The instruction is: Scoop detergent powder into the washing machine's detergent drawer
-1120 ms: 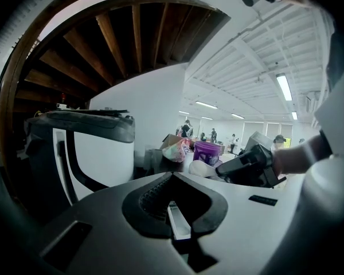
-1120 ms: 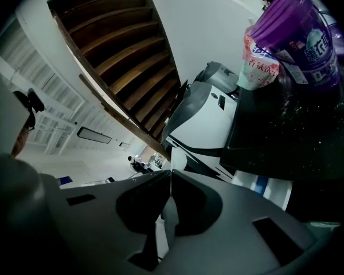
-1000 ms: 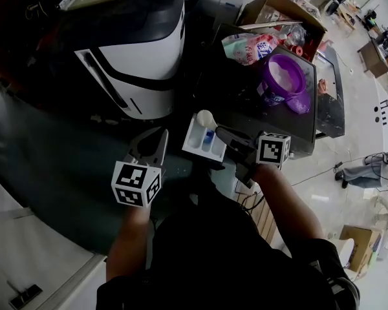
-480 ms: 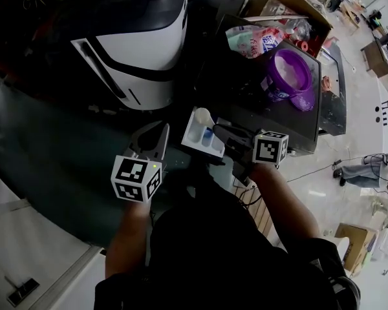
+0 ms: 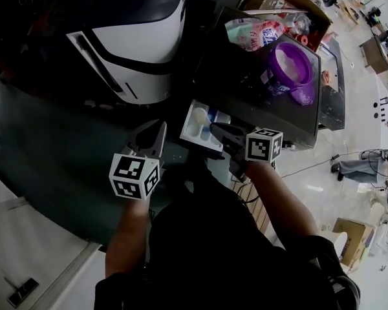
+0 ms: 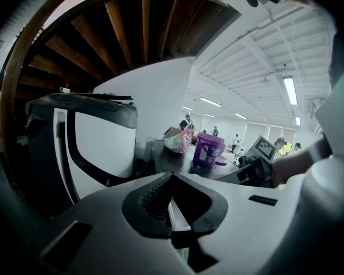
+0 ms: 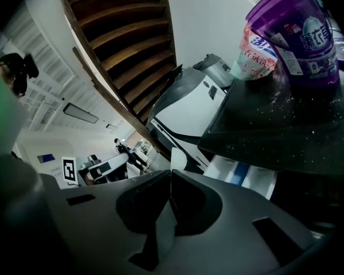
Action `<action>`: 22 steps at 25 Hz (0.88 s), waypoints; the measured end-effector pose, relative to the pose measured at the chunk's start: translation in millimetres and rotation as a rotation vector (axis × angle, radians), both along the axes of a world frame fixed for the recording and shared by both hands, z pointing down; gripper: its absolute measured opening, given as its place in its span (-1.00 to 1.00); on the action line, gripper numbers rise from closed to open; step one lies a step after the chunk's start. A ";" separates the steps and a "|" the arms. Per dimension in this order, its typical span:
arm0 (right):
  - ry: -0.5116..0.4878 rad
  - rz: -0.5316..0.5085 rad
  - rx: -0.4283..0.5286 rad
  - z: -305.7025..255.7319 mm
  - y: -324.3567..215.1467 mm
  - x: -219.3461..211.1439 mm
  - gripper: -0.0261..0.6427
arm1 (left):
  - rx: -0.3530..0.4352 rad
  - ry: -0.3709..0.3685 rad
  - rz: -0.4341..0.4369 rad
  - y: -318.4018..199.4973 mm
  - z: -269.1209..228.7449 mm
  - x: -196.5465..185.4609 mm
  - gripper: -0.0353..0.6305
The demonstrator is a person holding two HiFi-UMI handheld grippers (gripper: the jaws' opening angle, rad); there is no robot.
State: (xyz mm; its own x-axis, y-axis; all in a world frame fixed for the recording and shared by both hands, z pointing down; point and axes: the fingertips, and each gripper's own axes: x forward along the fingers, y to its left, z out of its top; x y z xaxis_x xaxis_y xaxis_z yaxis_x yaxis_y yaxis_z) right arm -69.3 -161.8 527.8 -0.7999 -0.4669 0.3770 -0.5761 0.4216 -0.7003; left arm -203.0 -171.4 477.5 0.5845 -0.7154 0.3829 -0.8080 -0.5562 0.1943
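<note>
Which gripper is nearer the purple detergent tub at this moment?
Right. The right gripper, shut on the white scoop, is at the open drawer below the purple tub; the left gripper sits farther left, beyond the drawer.

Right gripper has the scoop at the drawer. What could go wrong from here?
1. The right gripper pinches the scoop only by its thin handle, so it may twist and spill beside the detergent drawer.
2. The drawer has several compartments, so tipping off-centre could put powder in the wrong one.
3. The purple detergent tub stands open, and a careless swing back might knock it.
</note>
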 end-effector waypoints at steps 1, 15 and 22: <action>0.015 -0.001 -0.001 4.3 0.0 0.3 -0.86 | -0.002 0.002 0.001 0.4 0.9 0.3 -0.87; 0.283 -0.072 0.004 51.2 -4.4 -3.4 -0.86 | -0.013 0.015 -0.016 8.6 5.5 -11.4 -0.87; 0.440 -0.146 0.051 62.8 -6.1 -10.0 -0.86 | -0.009 0.021 -0.030 6.6 4.2 -18.0 -0.87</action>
